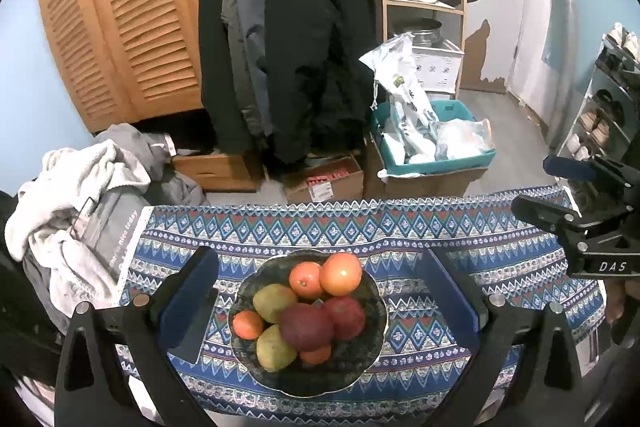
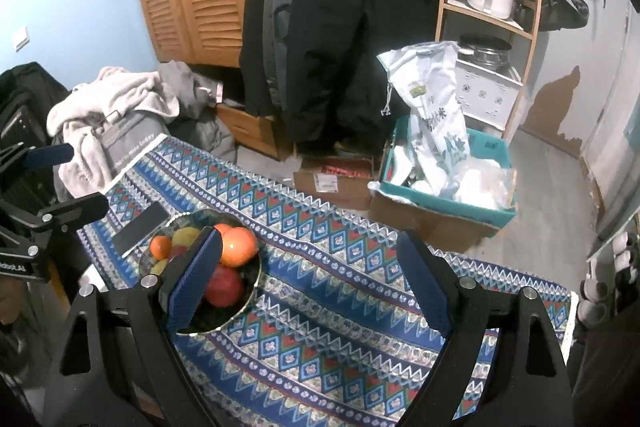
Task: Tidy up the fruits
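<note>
A dark bowl [image 1: 370,349] on the patterned blue tablecloth [image 1: 420,239] holds several fruits: oranges [image 1: 340,274], two yellow-green mangoes [image 1: 274,302] and dark red fruit [image 1: 306,326]. My left gripper [image 1: 320,303] is open, its jaws standing either side of the bowl, above it. My right gripper [image 2: 310,281] is open and empty over the cloth, to the right of the bowl [image 2: 252,293]; its left finger [image 2: 194,279] hides part of the fruit. The right gripper also shows in the left wrist view [image 1: 560,193], and the left gripper in the right wrist view [image 2: 60,179].
A dark phone [image 2: 140,229] lies on the cloth left of the bowl. A heap of clothes [image 1: 76,211] lies at the table's left end. Beyond the table are cardboard boxes [image 1: 324,183], a teal bin with bags [image 1: 432,143], hanging coats [image 1: 288,39] and a shelf [image 1: 420,3].
</note>
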### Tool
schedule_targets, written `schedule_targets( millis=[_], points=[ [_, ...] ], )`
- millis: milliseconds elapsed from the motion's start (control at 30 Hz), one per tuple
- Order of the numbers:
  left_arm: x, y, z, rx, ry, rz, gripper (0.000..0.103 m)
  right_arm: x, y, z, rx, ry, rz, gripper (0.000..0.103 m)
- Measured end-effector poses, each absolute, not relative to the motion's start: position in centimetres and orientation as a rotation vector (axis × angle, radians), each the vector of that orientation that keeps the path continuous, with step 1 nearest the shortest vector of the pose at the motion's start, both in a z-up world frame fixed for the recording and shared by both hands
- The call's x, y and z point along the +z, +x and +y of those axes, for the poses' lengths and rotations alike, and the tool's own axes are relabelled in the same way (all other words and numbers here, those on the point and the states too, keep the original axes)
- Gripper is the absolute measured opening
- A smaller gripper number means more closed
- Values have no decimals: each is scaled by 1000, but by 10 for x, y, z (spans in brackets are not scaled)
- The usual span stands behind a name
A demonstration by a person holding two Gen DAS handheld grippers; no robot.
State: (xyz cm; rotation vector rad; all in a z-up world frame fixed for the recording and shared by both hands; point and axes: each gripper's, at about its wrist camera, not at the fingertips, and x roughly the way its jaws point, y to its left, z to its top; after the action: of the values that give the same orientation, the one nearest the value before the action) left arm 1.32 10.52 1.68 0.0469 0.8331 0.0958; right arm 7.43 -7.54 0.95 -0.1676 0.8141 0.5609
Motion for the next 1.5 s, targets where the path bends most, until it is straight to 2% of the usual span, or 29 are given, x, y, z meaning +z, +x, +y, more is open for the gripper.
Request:
schedule_targets(
  millis=[1500],
  points=[
    [15,19,89,131,60,857,102,16,67,-87,555,-165,803,88]
  ],
)
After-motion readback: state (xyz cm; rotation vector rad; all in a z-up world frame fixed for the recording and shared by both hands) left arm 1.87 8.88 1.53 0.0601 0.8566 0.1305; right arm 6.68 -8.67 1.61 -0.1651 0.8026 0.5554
